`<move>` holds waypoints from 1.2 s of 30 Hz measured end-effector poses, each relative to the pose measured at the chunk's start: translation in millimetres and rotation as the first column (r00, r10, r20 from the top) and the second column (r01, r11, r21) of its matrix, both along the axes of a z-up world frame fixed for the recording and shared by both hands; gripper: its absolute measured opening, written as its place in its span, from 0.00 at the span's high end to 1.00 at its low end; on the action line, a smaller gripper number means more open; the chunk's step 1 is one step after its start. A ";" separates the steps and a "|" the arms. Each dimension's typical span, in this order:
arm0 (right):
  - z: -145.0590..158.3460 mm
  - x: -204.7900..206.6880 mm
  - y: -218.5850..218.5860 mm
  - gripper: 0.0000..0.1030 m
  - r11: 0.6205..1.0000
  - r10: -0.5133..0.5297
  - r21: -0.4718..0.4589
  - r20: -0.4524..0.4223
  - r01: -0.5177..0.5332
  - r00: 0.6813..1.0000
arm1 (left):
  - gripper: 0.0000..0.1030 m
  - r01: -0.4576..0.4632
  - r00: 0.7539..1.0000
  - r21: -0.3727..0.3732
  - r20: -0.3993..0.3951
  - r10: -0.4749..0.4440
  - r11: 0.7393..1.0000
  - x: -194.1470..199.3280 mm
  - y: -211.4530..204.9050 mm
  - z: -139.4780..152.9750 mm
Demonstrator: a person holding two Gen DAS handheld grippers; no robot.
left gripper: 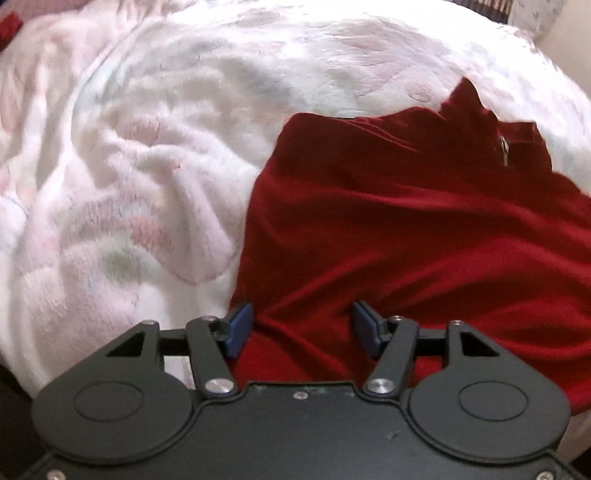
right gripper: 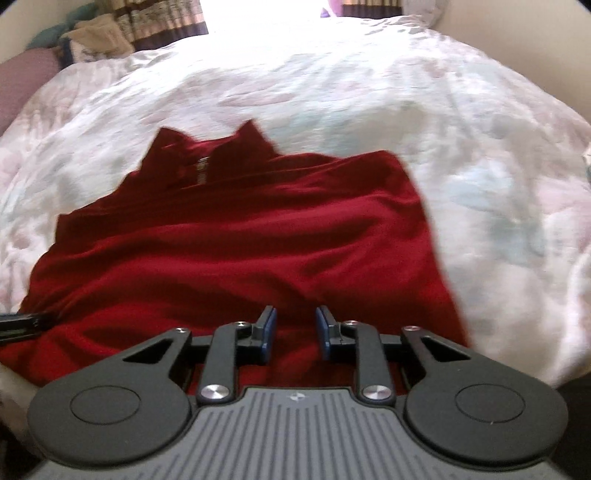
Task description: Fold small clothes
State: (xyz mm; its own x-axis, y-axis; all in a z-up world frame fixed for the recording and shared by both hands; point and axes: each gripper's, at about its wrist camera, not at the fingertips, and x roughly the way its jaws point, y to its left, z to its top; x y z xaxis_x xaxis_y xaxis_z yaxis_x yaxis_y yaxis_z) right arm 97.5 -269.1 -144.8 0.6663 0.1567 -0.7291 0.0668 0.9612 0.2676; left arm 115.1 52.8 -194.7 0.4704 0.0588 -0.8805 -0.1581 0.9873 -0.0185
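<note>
1. Red zip-collar top lies rumpled on floral blanket, collar at 12 o'clock.
2. Left gripper spread over hem; right gripper narrowly parted, nothing pinched.
3. Risk: pinching blanket pile too, dragging the top.

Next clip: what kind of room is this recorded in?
Most likely a bedroom. The red garment lies on a soft, pale floral blanket that seems to cover a bed, patterned curtains hang at a bright window beyond it, and a pile of other fabrics sits at the far left.
</note>
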 end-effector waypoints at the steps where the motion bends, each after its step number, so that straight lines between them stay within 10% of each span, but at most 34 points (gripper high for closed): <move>1: -0.6 -0.8 -7.2 0.80 0.999 -0.028 -0.018 -0.007 0.028 1.000 | 0.39 0.003 1.000 0.001 0.000 -0.003 1.000 -0.2 1.7 0.3; 5: -7.9 -3.0 -36.9 1.00 0.998 -0.053 0.041 -0.032 0.055 0.998 | 0.39 0.005 1.000 0.000 -0.001 -0.005 1.000 -1.6 6.5 2.1; 15: -9.3 -10.7 -56.8 1.00 0.993 -0.111 0.024 -0.059 0.112 0.992 | 0.41 -0.016 1.000 0.031 0.027 0.015 0.999 -9.3 5.8 22.6; 20: 18.3 -20.7 -46.2 0.59 0.992 -0.114 -0.051 0.010 0.114 0.993 | 0.41 0.019 0.995 0.038 0.102 -0.023 0.999 -17.4 -1.7 49.9; 23: 23.4 -21.7 -51.9 0.58 0.990 -0.131 -0.059 0.025 0.132 0.991 | 0.41 0.014 0.996 0.037 0.086 -0.017 0.999 -15.0 2.1 42.9; 27: -2.3 -10.1 -57.5 0.58 0.990 -0.132 -0.043 -0.026 0.131 0.991 | 0.38 -0.027 0.997 0.215 -0.065 0.042 0.976 -3.3 16.2 -5.1; 36: -13.7 -8.9 -65.3 0.54 0.990 -0.140 -0.022 -0.058 0.139 0.989 | 0.41 -0.042 0.999 0.133 0.039 0.037 0.990 -14.7 11.7 32.6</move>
